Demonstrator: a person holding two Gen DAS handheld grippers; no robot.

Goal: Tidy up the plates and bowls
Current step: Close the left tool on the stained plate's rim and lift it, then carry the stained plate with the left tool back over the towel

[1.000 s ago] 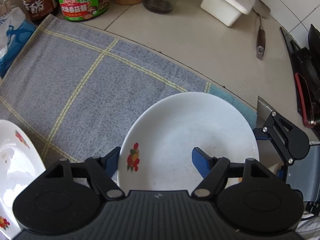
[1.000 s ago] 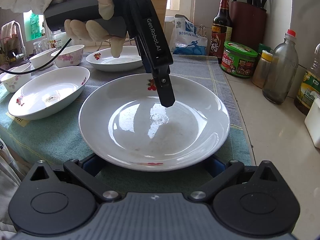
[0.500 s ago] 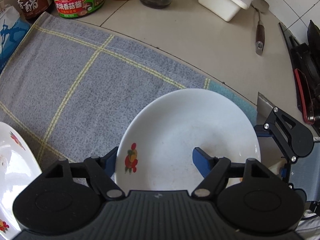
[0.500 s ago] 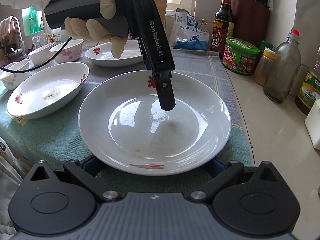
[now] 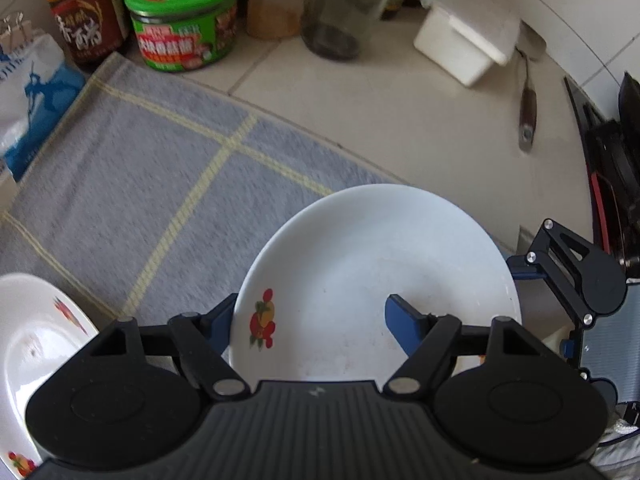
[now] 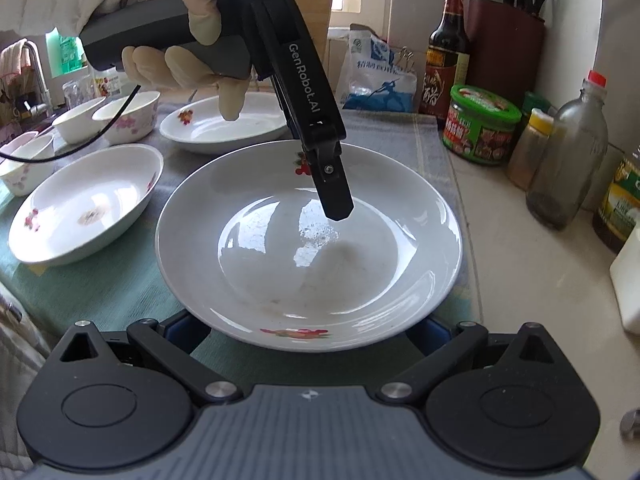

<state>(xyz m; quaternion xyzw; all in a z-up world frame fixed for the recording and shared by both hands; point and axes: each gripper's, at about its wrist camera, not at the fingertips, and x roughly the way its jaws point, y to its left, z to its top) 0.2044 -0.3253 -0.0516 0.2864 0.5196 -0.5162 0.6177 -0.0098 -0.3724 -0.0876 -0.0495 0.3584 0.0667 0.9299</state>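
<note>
A white plate [image 6: 308, 240] with a red fruit print hangs between two hand-held tools above the grey checked cloth [image 5: 152, 184] on the kitchen worktop [image 5: 400, 112], and over the last second it has come a little higher and drifted sideways, with more of the cloth's far edge and the jars behind it now showing past its rim. The left tool [image 5: 308, 320] straddles the plate's far rim, one blue finger [image 5: 404, 326] over the inside of the dish and the other outside and below it, the jaws part-way closed and unchanged in width; whether the pads actually pinch the rim cannot be told from either view. The right tool [image 6: 308, 334] sits at the near rim with both fingers under the plate's edge (their tips are hidden by the dish), so whether it clamps the plate or merely props it from beneath cannot be told. A gloved hand [image 6: 176, 40] steers the left tool from above. Two more white plates [image 6: 86, 204] and some small flowered bowls [image 6: 128, 120] wait on the cloth to the side. The lift suggests that the plate is being carried off for stacking, most likely onto one of those plates, and that the sorting is at an early stage, with every other piece lying singly.
</note>
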